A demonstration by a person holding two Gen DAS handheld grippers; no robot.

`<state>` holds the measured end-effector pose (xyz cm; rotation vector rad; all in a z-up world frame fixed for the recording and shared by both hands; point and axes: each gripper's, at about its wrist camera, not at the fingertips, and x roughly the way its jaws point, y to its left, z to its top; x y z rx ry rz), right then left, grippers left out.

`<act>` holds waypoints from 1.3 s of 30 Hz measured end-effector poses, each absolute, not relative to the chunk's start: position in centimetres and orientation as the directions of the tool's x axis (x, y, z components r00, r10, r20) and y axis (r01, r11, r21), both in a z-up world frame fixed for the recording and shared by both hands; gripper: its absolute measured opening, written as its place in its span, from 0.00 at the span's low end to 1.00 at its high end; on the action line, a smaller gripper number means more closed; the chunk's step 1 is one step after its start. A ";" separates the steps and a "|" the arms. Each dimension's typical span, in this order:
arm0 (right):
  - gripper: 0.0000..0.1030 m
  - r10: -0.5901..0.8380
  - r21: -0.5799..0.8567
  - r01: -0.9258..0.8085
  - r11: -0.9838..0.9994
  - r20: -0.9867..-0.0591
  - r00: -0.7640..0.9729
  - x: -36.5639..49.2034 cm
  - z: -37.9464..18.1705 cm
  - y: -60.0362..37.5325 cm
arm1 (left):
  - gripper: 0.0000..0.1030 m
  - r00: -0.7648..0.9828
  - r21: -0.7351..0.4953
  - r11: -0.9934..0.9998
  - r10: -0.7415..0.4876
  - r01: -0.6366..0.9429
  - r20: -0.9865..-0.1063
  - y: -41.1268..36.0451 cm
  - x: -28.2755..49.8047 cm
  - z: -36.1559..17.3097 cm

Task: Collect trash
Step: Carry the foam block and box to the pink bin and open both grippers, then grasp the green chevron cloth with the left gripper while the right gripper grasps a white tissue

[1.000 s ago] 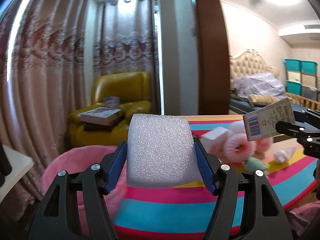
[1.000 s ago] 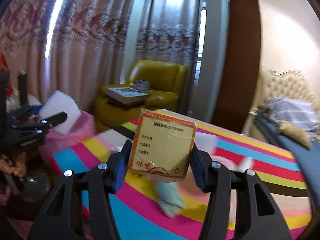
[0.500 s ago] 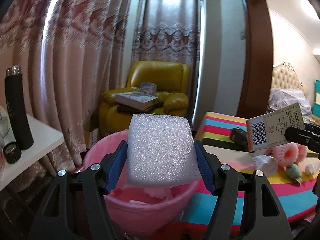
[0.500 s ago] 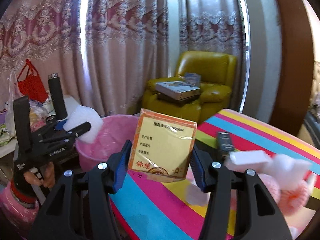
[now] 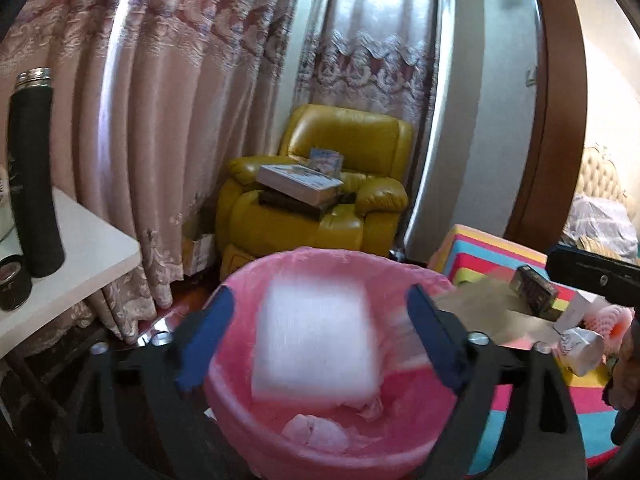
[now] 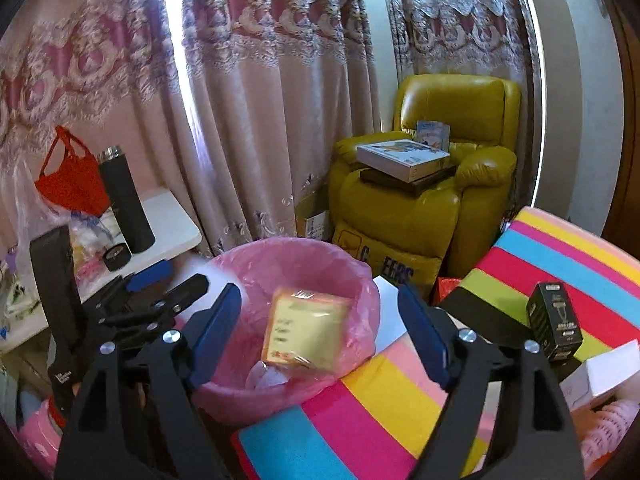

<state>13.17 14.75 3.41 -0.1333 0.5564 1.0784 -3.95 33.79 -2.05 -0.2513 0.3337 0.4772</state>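
A pink-lined trash bin (image 5: pixel 240 280) stands right below both grippers; it also shows in the right wrist view (image 6: pixel 280 256). My left gripper (image 5: pixel 316 340) is open, and a white foam block (image 5: pixel 316 340), blurred, is falling between its fingers into the bin. My right gripper (image 6: pixel 320 332) is open, and a yellow cardboard box (image 6: pixel 308 328) is dropping free of it into the bin. The left gripper also shows in the right wrist view (image 6: pixel 168 284), left of the bin.
A striped table (image 6: pixel 560 248) on the right holds a black box (image 6: pixel 554 320), a white box (image 6: pixel 608 368) and a pink foam net (image 5: pixel 610 318). A white side table (image 5: pixel 80 248) with a black flask (image 5: pixel 32 168) stands left. A yellow armchair (image 5: pixel 320 200) with books is behind.
Both grippers moved left over the bin and opened. The foam block and the yellow box have left the jaws and are falling into the bin.
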 end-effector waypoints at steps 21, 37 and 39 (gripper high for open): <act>0.77 0.604 0.013 -0.691 0.723 -0.496 0.623 9.8 1.1 -9.7 | 0.91 0.896 -0.053 0.982 0.142 -0.180 -0.420 17.9 -1.5 -2.7; 0.77 0.314 -0.006 -0.398 0.918 -0.601 0.734 13.0 -3.3 -24.4 | 0.91 0.819 0.029 0.976 -0.165 0.216 -0.550 3.1 4.2 -5.2; 0.77 0.295 -0.022 -0.394 0.919 -0.625 0.723 13.7 -3.7 -23.8 | 0.91 0.805 0.036 0.970 -0.178 0.240 -0.567 1.9 5.0 -5.5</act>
